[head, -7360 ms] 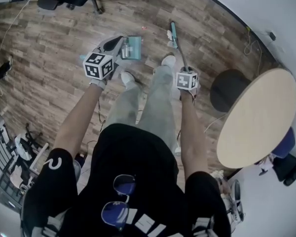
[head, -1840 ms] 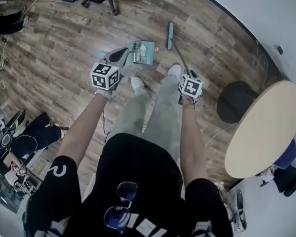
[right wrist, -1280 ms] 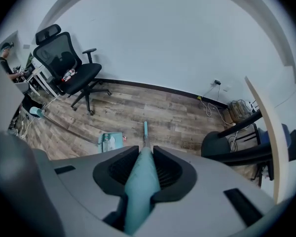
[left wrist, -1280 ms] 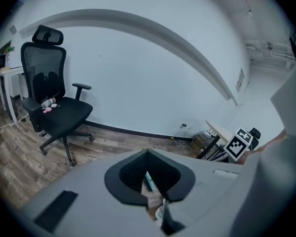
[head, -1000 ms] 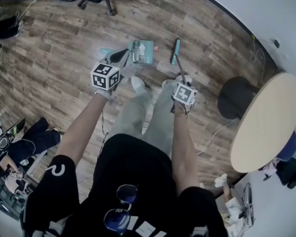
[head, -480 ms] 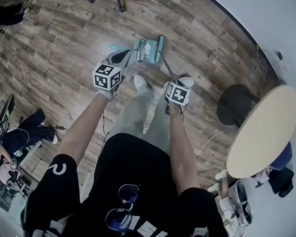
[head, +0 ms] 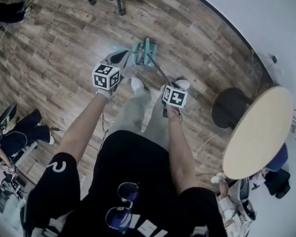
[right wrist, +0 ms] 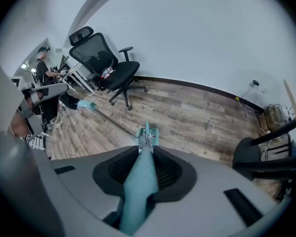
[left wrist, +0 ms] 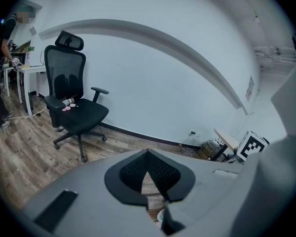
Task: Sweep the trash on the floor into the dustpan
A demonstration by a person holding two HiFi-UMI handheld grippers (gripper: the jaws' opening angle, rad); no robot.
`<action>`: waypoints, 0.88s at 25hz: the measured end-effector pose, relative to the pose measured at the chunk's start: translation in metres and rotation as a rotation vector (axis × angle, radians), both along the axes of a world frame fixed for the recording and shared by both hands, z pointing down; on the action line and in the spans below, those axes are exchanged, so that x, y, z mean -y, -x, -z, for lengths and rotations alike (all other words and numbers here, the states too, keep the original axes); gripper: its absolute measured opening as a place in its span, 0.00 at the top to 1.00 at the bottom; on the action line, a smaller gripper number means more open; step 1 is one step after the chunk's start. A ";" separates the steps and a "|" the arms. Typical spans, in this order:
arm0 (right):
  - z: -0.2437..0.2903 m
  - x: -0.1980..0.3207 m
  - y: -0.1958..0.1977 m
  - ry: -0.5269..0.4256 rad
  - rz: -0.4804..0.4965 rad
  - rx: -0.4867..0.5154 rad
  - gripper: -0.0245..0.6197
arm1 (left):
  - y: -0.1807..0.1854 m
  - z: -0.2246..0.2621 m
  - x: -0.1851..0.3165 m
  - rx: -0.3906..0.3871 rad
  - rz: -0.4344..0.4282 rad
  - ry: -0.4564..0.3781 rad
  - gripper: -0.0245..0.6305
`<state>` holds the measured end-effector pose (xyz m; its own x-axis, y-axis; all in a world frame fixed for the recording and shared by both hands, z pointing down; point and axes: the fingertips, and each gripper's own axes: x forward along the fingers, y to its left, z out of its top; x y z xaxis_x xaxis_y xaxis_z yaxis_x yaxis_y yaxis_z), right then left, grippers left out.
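Although the left tongs (head: 121, 57) are pressed tip to tip on nothing, with only floor (head: 64, 43) showing through the wedge behind them, they hover near the teal grip (right wrist: 86, 104) of the dustpan's long stalk, apart from it as far as I can tell. To their right the dustpan (head: 138, 55) sits on the floor just ahead of the person's shoes (head: 137, 84), and the broom (head: 160, 73) has its head right at the pan, seemingly over its mouth. I judge the sweep close to finished. Whether any trash lies loose outside the pan is too small to tell, so a check for strays is what seems left. The broom's long axis slants from the right tongs (right wrist: 145, 154), clenched on its teal handle, forward and leftward down to the pan, head pointing away from the person.
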<state>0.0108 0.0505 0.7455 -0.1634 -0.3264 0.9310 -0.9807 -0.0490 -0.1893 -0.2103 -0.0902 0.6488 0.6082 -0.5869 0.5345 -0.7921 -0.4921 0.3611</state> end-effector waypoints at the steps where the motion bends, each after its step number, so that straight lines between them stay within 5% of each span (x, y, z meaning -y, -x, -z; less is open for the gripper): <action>1: 0.004 0.000 -0.003 -0.003 0.005 -0.008 0.83 | 0.001 0.003 0.000 0.000 0.002 -0.004 0.97; 11: 0.069 -0.007 -0.039 -0.082 0.001 -0.062 0.83 | 0.004 0.061 -0.016 -0.018 0.022 -0.062 0.97; 22: 0.158 -0.004 -0.113 -0.272 0.016 -0.049 0.83 | -0.013 0.131 -0.050 0.011 0.121 -0.157 0.97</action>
<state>0.1242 0.0541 0.5876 -0.1278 -0.5635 0.8161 -0.9892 0.0128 -0.1461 -0.1976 -0.0397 0.5180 0.5228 -0.7322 0.4365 -0.8524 -0.4427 0.2784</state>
